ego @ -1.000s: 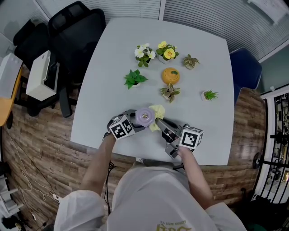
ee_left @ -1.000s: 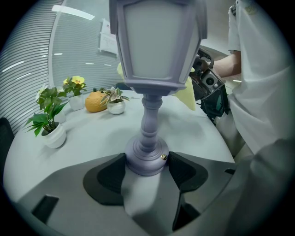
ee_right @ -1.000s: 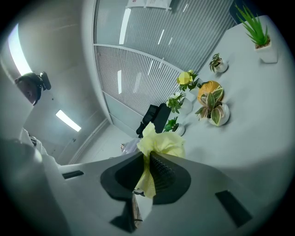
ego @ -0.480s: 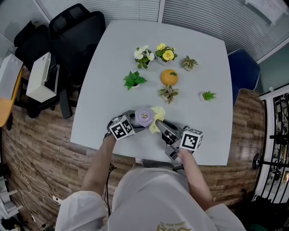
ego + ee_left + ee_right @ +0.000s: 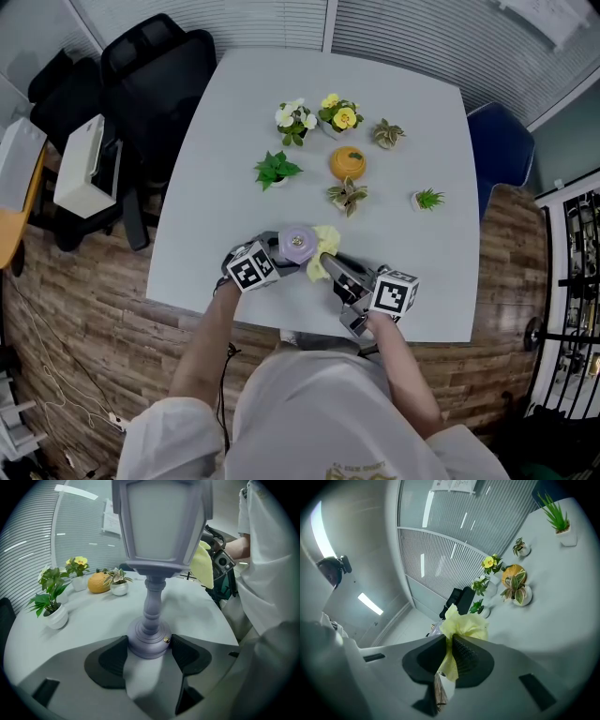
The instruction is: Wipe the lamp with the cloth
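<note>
A lilac lantern-shaped lamp (image 5: 159, 536) stands upright on the white table (image 5: 281, 103), near its front edge; from the head view I see its round top (image 5: 298, 243). My left gripper (image 5: 149, 649) is shut on the lamp's round base (image 5: 149, 641), one pad on each side. My right gripper (image 5: 449, 660) is shut on a yellow cloth (image 5: 461, 626). In the head view the cloth (image 5: 324, 246) lies against the right side of the lamp's head, with the right gripper (image 5: 339, 272) just behind it and the left gripper (image 5: 270, 257) to the lamp's left.
Small potted plants (image 5: 277, 170) and flowers (image 5: 339, 113) stand across the table's middle, with an orange pumpkin-shaped object (image 5: 346, 162) among them. A black office chair (image 5: 155, 66) is at the table's far left, a blue chair (image 5: 499, 141) at its right.
Both grippers, lamp and cloth keep nearly the same places; only the head camera has shifted a little.
</note>
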A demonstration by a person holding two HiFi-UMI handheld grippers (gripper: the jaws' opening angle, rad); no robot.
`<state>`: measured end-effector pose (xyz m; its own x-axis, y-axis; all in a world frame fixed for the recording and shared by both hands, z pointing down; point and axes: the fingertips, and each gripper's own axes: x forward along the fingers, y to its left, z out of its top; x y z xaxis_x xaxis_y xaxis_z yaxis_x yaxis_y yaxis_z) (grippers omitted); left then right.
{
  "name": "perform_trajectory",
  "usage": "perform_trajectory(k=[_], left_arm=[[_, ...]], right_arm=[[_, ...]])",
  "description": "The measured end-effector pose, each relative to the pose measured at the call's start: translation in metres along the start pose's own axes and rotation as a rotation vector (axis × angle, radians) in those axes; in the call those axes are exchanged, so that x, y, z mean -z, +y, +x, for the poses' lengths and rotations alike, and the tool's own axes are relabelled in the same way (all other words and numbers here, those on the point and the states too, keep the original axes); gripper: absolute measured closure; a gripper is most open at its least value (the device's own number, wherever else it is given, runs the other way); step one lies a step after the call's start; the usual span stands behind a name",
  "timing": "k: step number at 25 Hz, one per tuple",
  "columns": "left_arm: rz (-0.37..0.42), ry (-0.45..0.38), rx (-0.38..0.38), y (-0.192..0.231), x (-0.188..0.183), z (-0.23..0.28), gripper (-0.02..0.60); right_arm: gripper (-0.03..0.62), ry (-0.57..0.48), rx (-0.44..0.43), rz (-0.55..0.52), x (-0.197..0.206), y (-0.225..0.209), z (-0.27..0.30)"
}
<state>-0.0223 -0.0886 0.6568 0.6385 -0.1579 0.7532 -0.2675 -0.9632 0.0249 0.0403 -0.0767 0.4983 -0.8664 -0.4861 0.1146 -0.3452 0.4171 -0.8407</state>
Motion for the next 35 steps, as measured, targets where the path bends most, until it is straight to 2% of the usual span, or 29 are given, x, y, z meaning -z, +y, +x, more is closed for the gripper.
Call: perform_trajectory(k=[17,25,35], left_arm=[[0.001,-0.004,0.002,0.0,-0.001,0.0,0.284],[-0.002,0.002,0.003,0.0,0.001,0.001,0.284],[0.0,-0.003,0.001,0.0,-0.001,0.0,0.284]], right_arm=[[0.54,0.022,0.016,0.014,0.014,0.003,-0.001],[0.54,0.064,-0.024,-0.023,0.026,0.016,0.01],[0.54,0.089,0.004,-0.025,0.027,0.007,0.014]])
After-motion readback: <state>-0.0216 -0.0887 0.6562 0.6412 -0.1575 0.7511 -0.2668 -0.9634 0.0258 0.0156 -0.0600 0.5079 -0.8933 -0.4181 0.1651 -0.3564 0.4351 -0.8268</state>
